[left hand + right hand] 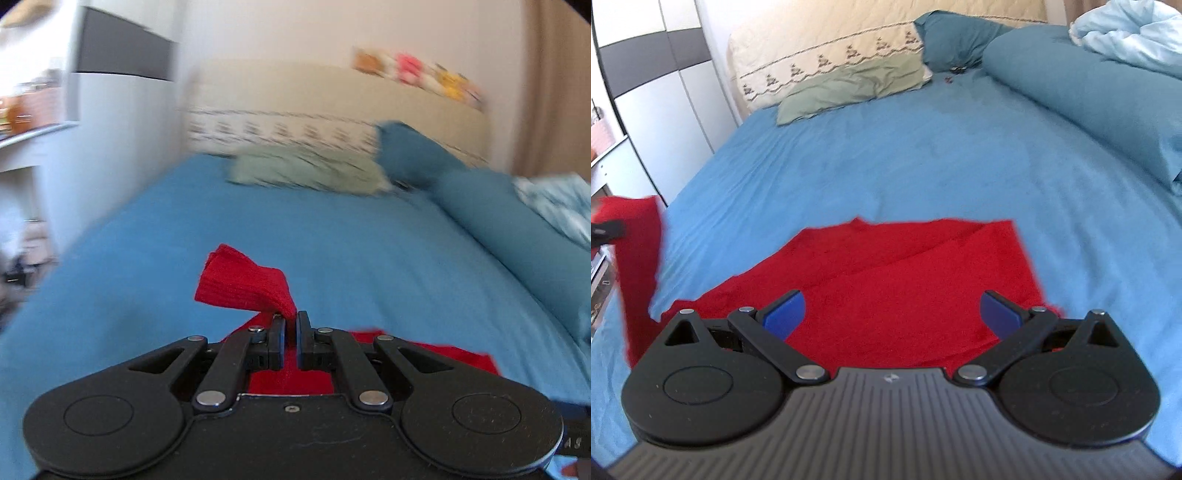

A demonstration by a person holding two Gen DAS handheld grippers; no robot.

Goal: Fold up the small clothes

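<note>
Knitwear on the bed: the red garment [905, 280] lies mostly flat on the blue sheet [886, 162], one sleeve lifted off to the left. The left gripper [291, 321] is pinched tight on that ribbed cuff; the right gripper [892, 308] hangs wide apart over the body, holding nothing. It looks soft, light and floppy, best taken at cuffs and hems. The green pillow [849, 86] and rolled duvet [1089, 92] sit well beyond.

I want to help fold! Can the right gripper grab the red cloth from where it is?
Probably yes. The right gripper hangs just above the red cloth with its jaws wide open and nothing between them. The left gripper pinches another part of it, off to the side, out of the way.
</note>
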